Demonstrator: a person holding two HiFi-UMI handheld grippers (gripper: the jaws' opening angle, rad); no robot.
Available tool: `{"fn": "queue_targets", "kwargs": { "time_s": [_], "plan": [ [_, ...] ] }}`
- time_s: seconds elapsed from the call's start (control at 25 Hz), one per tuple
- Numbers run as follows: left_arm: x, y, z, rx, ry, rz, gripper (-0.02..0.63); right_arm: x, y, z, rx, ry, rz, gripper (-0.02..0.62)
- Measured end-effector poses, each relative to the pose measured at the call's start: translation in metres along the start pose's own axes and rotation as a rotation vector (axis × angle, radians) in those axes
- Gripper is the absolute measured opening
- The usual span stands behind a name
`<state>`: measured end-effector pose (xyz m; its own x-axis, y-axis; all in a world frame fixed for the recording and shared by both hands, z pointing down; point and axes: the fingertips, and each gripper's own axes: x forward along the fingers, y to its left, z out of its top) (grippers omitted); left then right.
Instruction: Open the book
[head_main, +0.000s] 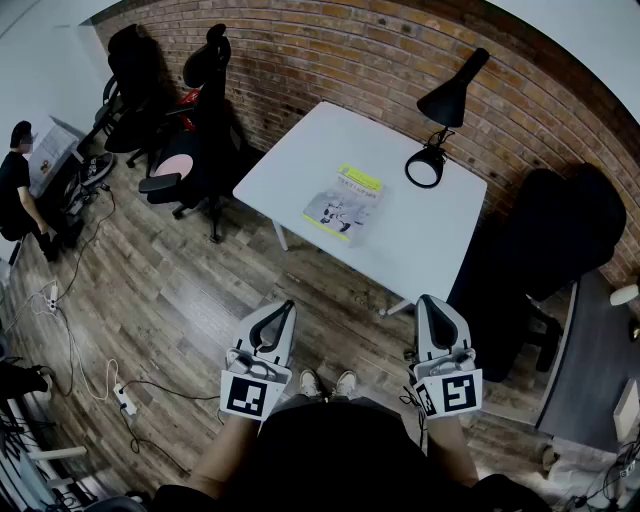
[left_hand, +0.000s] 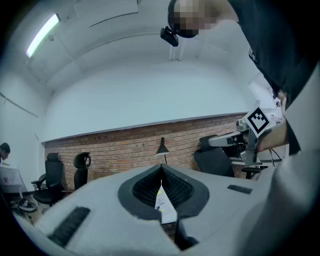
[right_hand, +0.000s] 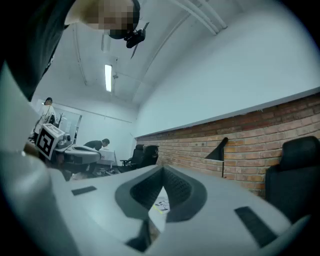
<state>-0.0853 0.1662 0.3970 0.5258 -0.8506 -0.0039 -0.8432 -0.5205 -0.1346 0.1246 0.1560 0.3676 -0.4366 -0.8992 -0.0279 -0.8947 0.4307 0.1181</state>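
On table (head_main: 300, 160), closed book (head_main: 343, 205) lengthwise away, yellow end far, left gripper (head_main: 287, 306), right gripper (head_main: 428, 301), jaws clenched

readable text: none | book (head_main: 344, 203): cover print too small to read | square markers (head_main: 250, 393) on left gripper (head_main: 289, 305), right gripper (head_main: 424, 299): black-and-white patterns, no letters or numbers

Print on the book (head_main: 345, 205) is too small to read.

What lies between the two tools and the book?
In the head view, only wood floor and the white table's near edge separate the left tool and right tool from the closed book.
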Motion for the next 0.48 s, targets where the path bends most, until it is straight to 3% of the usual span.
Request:
{"fn": "queue_targets", "kwargs": {
  "time_s": [0.48],
  "plan": [
    [-0.015,0.023,-0.014,-0.055,-0.008,-0.001,0.023,0.008,0.018,0.006,0.013,-0.007,-0.027,0.011]
  ]
}}
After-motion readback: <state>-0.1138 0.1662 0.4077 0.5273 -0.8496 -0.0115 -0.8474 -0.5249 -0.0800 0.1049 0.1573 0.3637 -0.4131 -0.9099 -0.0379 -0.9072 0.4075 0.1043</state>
